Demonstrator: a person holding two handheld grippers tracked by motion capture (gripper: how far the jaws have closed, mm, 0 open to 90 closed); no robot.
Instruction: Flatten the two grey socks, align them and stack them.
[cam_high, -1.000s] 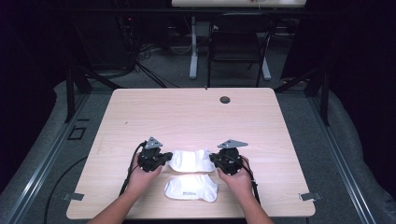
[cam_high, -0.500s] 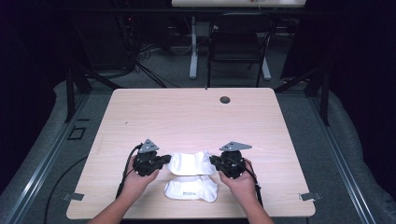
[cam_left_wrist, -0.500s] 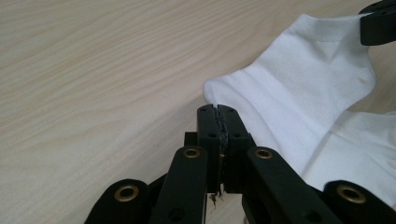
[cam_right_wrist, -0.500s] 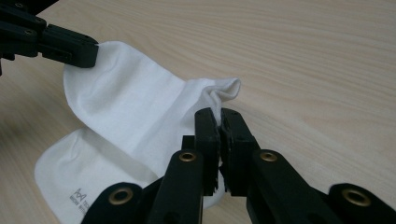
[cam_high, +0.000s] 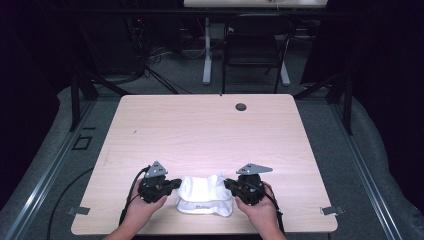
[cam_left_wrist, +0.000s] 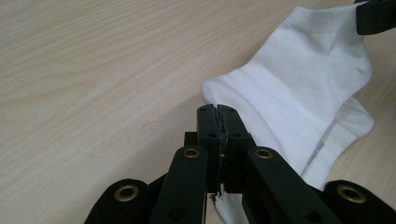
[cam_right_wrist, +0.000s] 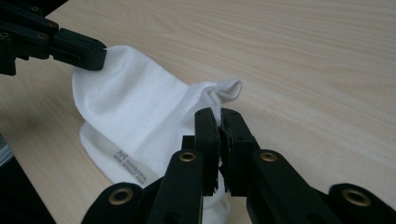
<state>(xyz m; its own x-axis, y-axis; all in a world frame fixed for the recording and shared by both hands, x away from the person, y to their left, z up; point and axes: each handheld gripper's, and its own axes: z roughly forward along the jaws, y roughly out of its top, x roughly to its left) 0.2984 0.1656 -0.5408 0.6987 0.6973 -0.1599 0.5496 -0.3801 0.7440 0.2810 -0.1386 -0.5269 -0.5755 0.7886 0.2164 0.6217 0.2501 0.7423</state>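
A white sock (cam_high: 201, 186) is stretched between my two grippers near the table's front edge. My left gripper (cam_high: 177, 184) is shut on its left end, and in the left gripper view the closed jaws (cam_left_wrist: 218, 113) pinch the sock (cam_left_wrist: 299, 79) at its edge. My right gripper (cam_high: 228, 185) is shut on the right end; its jaws (cam_right_wrist: 219, 116) clamp a bunched fold of the sock (cam_right_wrist: 135, 100). A second white sock (cam_high: 205, 207) with a printed label (cam_right_wrist: 128, 163) lies flat under the held one.
A small dark round grommet (cam_high: 241, 106) sits near the table's far edge. The wooden table (cam_high: 200, 135) stretches away beyond the socks. A chair (cam_high: 255, 55) and desk legs stand on the floor behind the table.
Both hands have drawn the held sock toward the front edge. It now lies over the second sock instead of behind it.
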